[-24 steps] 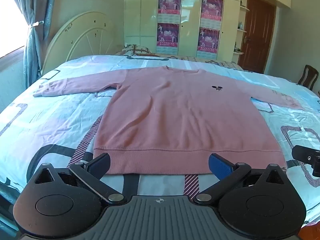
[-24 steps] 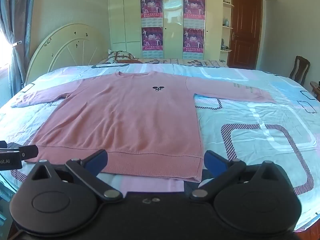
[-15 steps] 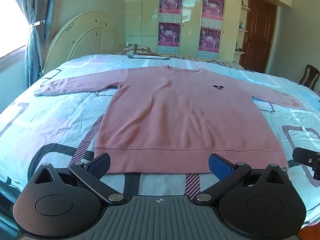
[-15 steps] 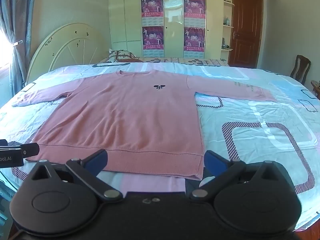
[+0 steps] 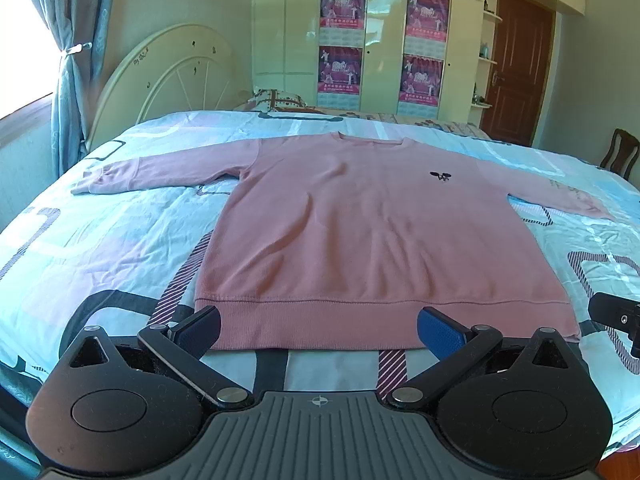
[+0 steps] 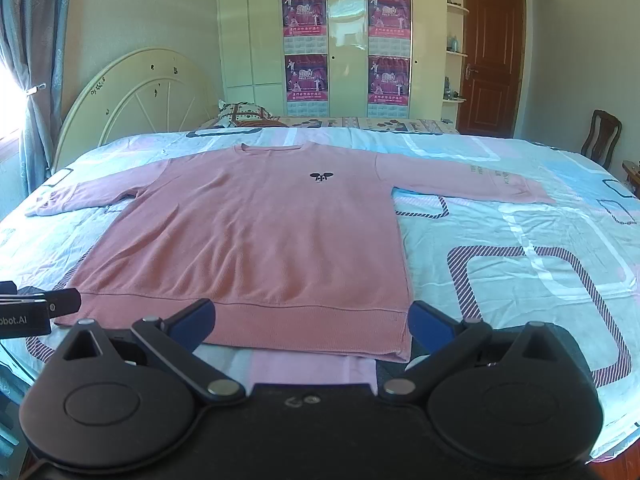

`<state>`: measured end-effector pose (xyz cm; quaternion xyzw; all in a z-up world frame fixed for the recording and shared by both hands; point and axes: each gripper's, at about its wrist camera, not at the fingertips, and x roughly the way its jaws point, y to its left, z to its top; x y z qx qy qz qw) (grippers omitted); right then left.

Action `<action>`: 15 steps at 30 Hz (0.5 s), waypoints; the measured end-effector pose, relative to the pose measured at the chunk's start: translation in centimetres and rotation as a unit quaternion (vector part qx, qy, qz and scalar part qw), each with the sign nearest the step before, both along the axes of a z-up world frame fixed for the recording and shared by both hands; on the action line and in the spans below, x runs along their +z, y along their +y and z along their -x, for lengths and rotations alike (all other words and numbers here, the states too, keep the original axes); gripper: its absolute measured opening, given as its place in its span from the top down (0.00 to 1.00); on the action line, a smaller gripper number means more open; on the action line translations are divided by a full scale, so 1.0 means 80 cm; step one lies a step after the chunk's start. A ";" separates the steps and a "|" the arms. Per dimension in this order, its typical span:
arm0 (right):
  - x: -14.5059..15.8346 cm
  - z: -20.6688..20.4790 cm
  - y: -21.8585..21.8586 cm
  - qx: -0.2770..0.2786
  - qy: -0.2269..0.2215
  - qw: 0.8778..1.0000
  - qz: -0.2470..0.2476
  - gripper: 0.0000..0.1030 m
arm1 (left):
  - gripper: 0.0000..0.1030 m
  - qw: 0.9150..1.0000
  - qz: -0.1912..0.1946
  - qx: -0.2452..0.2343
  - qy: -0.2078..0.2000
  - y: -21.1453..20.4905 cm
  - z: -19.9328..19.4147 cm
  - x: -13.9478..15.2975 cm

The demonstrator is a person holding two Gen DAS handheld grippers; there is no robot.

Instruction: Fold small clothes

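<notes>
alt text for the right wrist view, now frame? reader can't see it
A pink long-sleeved sweater lies flat and unfolded on a patterned bedspread, sleeves spread to both sides, hem nearest the camera. The right gripper is open at the hem, holding nothing; the left gripper's tip shows at the left edge.

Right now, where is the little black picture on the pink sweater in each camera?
Left wrist view: the little black logo sits right of centre, on the upper chest of the pink sweater.
Right wrist view: the logo sits at the picture's middle, a bit above halfway.
Shared landmark: the sweater's neckline, just above and left of the logo in both views.
</notes>
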<state>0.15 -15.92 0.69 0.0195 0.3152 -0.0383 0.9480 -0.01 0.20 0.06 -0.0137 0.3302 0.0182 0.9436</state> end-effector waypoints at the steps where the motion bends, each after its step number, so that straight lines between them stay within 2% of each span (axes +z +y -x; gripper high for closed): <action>1: -0.001 -0.001 0.000 0.000 0.001 1.000 -0.001 0.00 | 0.00 1.000 0.001 0.000 0.001 0.000 0.000 0.000; 15: -0.001 -0.005 0.003 0.001 0.002 1.000 -0.002 0.00 | 0.00 1.000 0.002 0.005 -0.001 0.002 0.000 0.001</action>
